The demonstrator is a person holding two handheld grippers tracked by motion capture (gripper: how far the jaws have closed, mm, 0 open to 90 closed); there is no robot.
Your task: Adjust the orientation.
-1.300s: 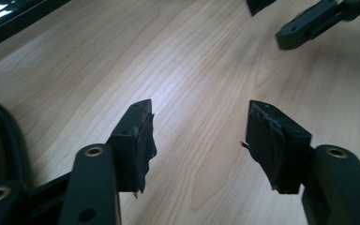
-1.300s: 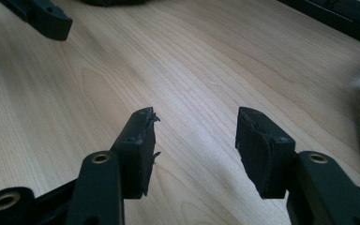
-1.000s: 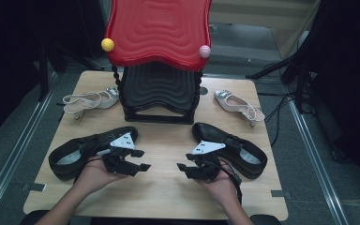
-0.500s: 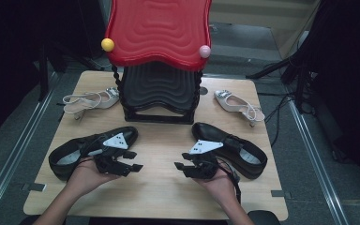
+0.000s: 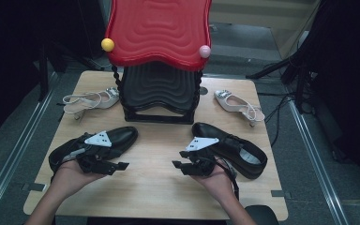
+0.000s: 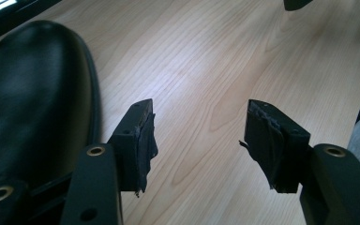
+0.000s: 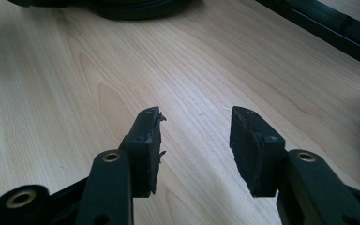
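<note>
Wooden table (image 5: 159,187), red-topped rack (image 5: 158,33) at its far middle. Two black shoes on the near half: left shoe (image 5: 117,138) just beside the left gripper (image 5: 119,165), right shoe (image 5: 236,150) just beside the right gripper (image 5: 178,165). Two pale sandals farther back, one sandal (image 5: 89,101) left of the rack, the other (image 5: 239,105) right of it. Both grippers low over bare wood, tips facing each other, jaws spread, nothing between them. Seemingly the start of a reach, no shoe gripped yet. Next, likely: swing the left gripper toward the left shoe, straddle its rim or upper with the spread jaws, then close firmly; glossy leather, so probably slippery.
</note>
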